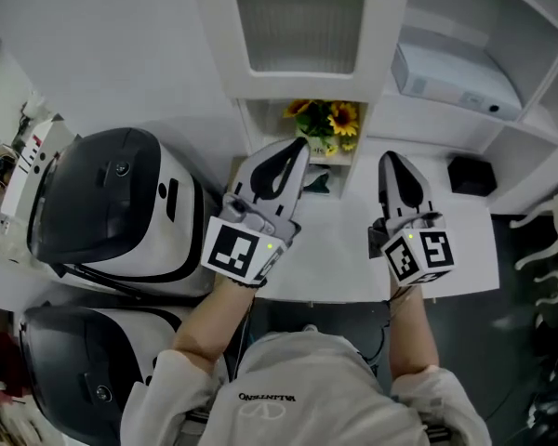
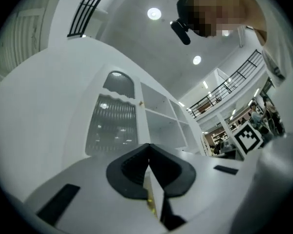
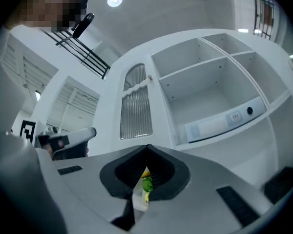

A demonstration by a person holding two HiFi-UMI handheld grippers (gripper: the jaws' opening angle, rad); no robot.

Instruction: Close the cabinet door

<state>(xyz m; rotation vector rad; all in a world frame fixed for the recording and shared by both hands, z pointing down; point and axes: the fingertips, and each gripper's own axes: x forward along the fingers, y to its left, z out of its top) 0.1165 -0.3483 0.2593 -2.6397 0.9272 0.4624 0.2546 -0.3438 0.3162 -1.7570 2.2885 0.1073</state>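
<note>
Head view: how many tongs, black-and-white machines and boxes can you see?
Tongs: 2, left tongs, right tongs
Black-and-white machines: 2, upper machine, lower machine
Boxes: 2, white box, black box
Total: 6

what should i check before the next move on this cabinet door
1. Cabinet door flush with its frame: ok, it looks closed.
2. Door latched: cannot tell.
3. Left gripper empty, jaws together: ok.
4. Right gripper empty, jaws together: ok.
5. Both grippers off the door, over the counter: ok.
6. Left gripper clear of the sunflowers in the niche below: cannot tell, they sit close in the head view.
</note>
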